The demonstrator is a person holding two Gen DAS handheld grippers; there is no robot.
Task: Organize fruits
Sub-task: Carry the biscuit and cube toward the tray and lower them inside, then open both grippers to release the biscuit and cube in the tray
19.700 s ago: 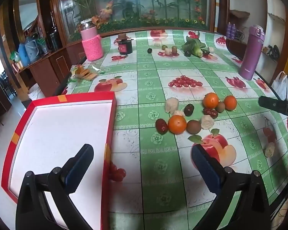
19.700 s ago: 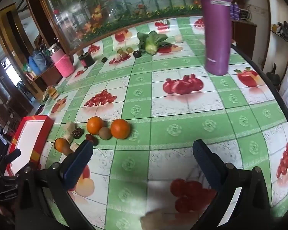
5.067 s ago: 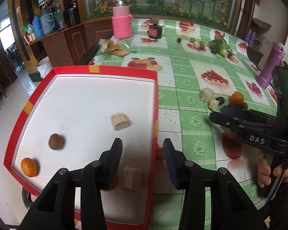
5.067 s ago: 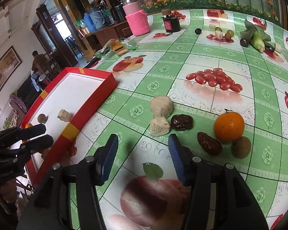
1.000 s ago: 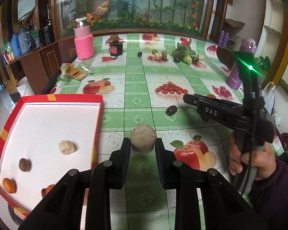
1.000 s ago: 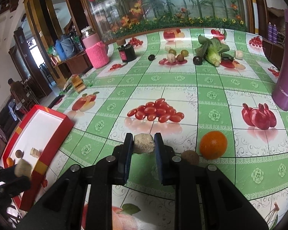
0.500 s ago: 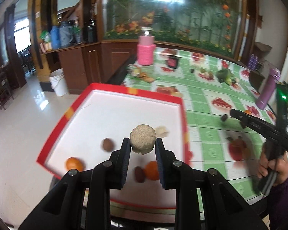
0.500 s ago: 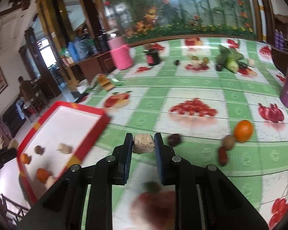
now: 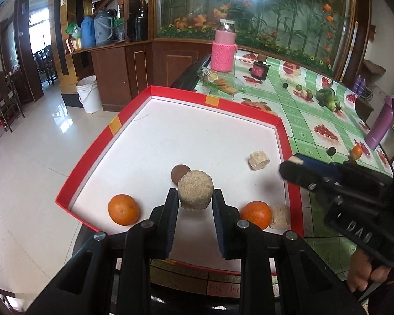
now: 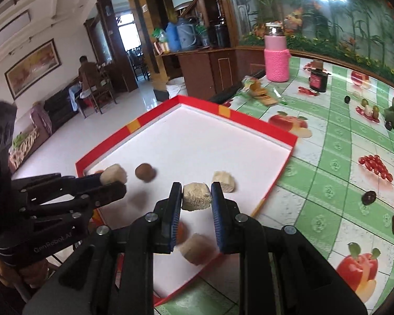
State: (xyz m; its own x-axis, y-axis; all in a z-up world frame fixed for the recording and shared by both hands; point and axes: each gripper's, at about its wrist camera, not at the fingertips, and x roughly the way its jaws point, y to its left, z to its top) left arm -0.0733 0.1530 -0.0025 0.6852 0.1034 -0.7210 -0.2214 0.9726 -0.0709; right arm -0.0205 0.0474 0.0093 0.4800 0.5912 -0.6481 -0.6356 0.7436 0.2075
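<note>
The left gripper (image 9: 194, 197) is reaching up from the bottom centre of its own view, its two blue-padded fingers (image 9: 172, 218) closing tight on a round beige piece (image 9: 195, 193). The right gripper (image 10: 197, 197) is doing likewise at the lower centre of its view, pinching a smaller beige chunk (image 10: 197, 195) between its pads. In the left wrist view the right gripper (image 9: 295, 164) is stretching in from the right edge, a hand (image 9: 364, 273) gripping its handle at the lower right corner. In the right wrist view the left gripper (image 10: 113, 181) is pointing in from the left edge.
</note>
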